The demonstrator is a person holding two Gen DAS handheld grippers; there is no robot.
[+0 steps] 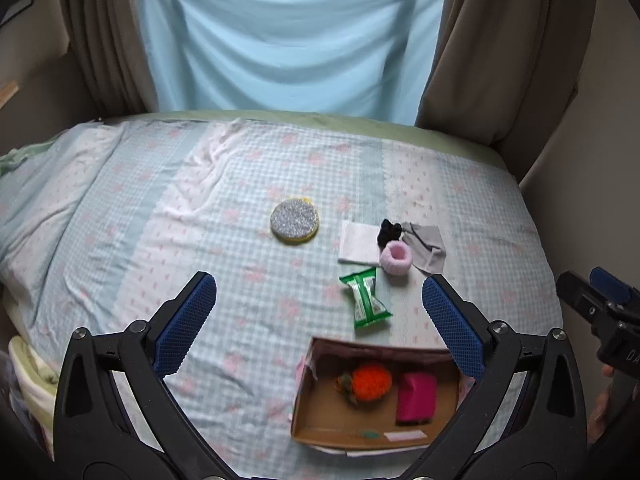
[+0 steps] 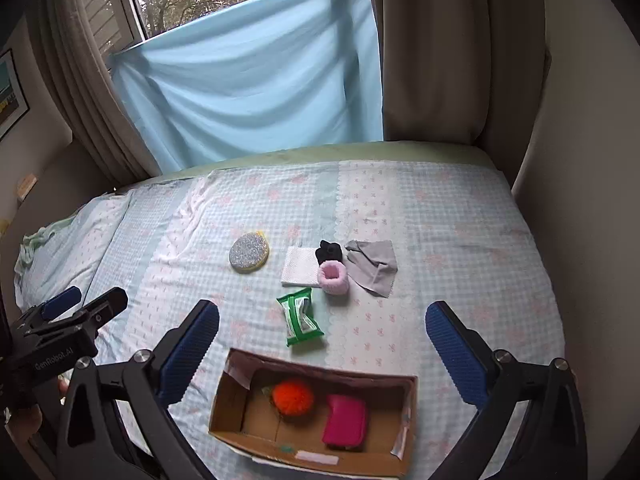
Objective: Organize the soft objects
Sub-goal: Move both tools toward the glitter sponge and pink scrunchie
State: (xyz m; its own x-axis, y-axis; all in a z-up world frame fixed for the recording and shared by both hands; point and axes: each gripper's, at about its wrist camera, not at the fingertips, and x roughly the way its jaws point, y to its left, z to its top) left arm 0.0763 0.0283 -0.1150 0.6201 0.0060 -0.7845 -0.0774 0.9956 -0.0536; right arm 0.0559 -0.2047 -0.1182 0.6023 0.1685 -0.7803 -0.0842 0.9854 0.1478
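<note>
We see open bedspread (image 2: pixel 460 240) around the items. The cardboard box (image 2: pixel 234 396) is open on top, its walls barring entry from the sides. The green packet (image 2: pixel 300 318) lies just beyond the box. A white cloth (image 2: pixel 298 266), black scrunchie (image 2: pixel 329 251), pink scrunchie (image 2: pixel 334 276) and grey cloth (image 2: pixel 374 266) crowd together; the round sponge (image 2: pixel 249 257) lies apart.

Right tool (image 1: pixel 600 300) cut by frame edge, picture (image 2: pixel 10 92) cropped
</note>
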